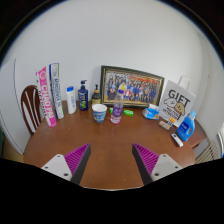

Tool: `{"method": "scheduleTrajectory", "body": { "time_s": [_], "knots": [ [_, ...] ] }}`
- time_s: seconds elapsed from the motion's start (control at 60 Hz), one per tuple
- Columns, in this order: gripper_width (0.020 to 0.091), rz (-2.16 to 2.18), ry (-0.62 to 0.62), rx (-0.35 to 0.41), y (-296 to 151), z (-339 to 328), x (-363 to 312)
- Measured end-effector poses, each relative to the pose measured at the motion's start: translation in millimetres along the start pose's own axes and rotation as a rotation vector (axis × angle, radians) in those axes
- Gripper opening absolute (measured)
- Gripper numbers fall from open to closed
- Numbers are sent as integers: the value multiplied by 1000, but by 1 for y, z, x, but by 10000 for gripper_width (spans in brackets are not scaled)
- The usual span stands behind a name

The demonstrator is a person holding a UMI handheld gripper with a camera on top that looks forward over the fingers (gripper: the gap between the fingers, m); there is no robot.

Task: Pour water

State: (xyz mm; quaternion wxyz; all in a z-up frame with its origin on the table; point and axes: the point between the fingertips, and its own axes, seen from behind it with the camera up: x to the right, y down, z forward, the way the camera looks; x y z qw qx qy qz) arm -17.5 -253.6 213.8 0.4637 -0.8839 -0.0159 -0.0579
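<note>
Behind table (95,140), white bag (180,100) reads "GIFT"; tool (110,160) open

We cannot read the labels on the bottles (83,97) left of the framed photo (131,86). The chair (31,105) is partly hidden behind the table (105,140), and the bag's (180,100) lower print sits behind a blue jug (186,125).

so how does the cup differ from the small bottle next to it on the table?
The cup is short, wide and open-topped; the bottle is taller, narrow and capped. The cup is white with a blue band; the bottle has a purple label. The cup stands to one side of the bottle, nearly touching it. Both stand upright on the wooden table, in front of the framed photo, well beyond the open jaws of the gripper, which holds nothing.
</note>
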Motion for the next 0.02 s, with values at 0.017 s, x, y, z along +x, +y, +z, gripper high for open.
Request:
{"method": "scheduleTrajectory", "body": {
  "time_s": [0.017],
  "knots": [
    [851,-1,-3,1,0,-1,0]
  ]
}}
